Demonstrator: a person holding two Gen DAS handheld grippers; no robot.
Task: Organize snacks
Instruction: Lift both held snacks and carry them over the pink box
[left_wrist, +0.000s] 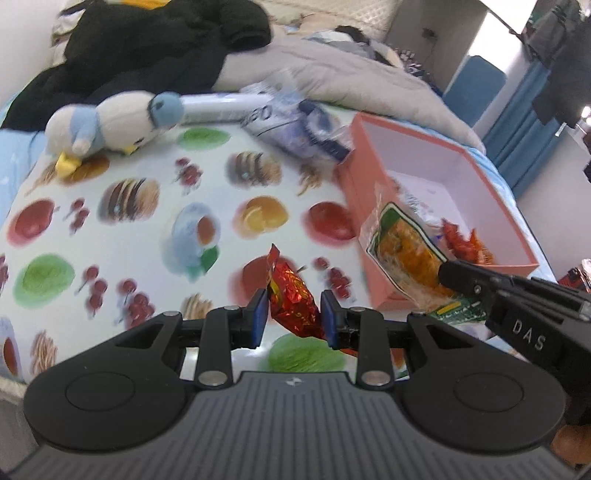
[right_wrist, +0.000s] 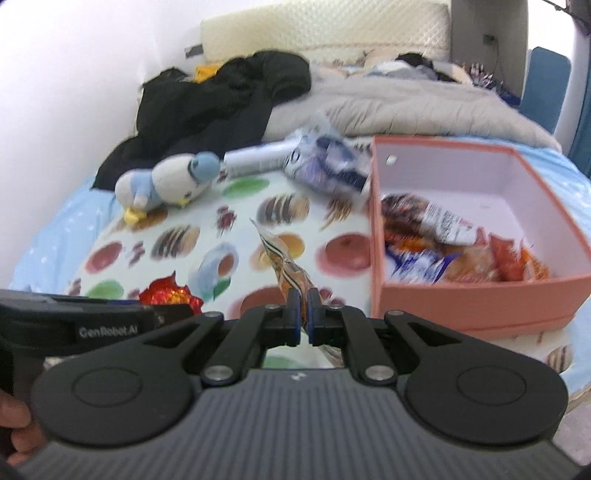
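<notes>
Red foil first, from the left wrist view: the left gripper (left_wrist: 291, 314) has its blue pads partly closed on a crinkly red-foil snack (left_wrist: 291, 299), pinched at the sides, wrapper tail poking up past the fingertips. Off to its right and a little ahead sits the pink box (left_wrist: 373, 155), open-topped, some packets already inside. The right gripper (left_wrist: 448, 273) crosses in low from the right, carrying an orange snack packet (left_wrist: 404, 254) right over the box's near corner. To do this well, I'd say each packet should clear the near wall before the jaws let go, and the two hands should take turns, since they are crowding the same corner.

Around it: a plush penguin (left_wrist: 110, 122) lies well ahead to the left on the fruit-print cloth (left_wrist: 155, 236), with a blue-and-white wrapper (left_wrist: 295, 125) just left of the box's far end. Neither blocks the route.

Now the right wrist view: the right gripper's jaws are nearly shut on the thin edge of the orange packet, which stands up ahead of the fingertips. That's a slim hold, it looks to me; a jerk could slip it. The pink box lies ahead to the right, its near wall the one thing to get over. The left gripper with its red foil sits close on the left.
</notes>
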